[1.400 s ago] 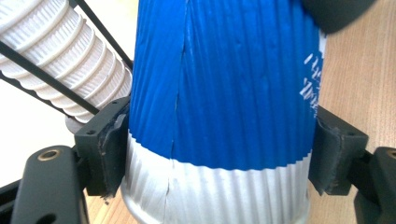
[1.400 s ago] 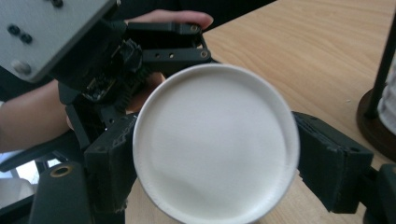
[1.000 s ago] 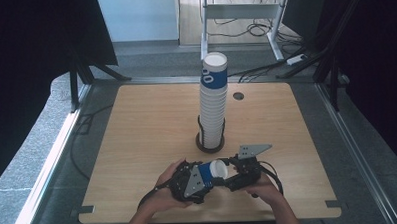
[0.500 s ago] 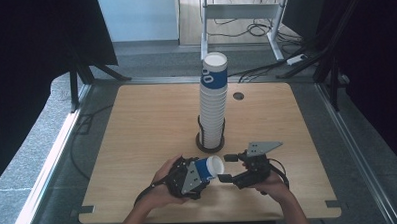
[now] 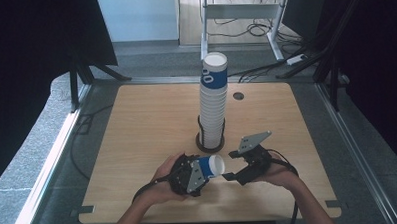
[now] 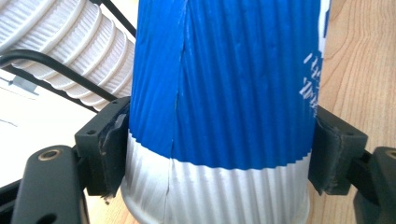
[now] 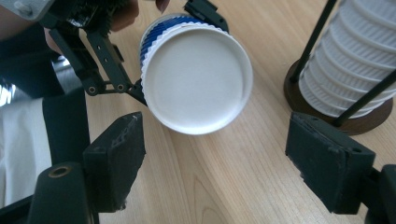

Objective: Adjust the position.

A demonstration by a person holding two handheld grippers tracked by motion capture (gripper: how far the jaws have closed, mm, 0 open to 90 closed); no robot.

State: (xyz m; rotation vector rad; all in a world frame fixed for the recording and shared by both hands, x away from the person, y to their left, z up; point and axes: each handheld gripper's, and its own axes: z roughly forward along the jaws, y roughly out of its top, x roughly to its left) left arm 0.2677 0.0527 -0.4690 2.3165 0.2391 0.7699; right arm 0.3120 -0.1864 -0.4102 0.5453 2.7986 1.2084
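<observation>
1. Low in the high view, the left gripper [image 5: 204, 171] clamps a ribbed paper cup [image 5: 211, 166], blue above and white at its base, lying sideways with its round white mouth toward the right gripper [image 5: 227, 165].
2. The left gripper view shows black pads pressing the cup's corrugated wall on both sides.
3. The right gripper's jaws stand wide apart, holding nothing, the cup's rim just ahead.
4. At centre frame, a tall stack [image 5: 213, 104] of ribbed white cups stands in a wire holder [image 5: 209, 144] on a round dark base.
5. The table [image 5: 146, 114] is pale wood grain.
</observation>
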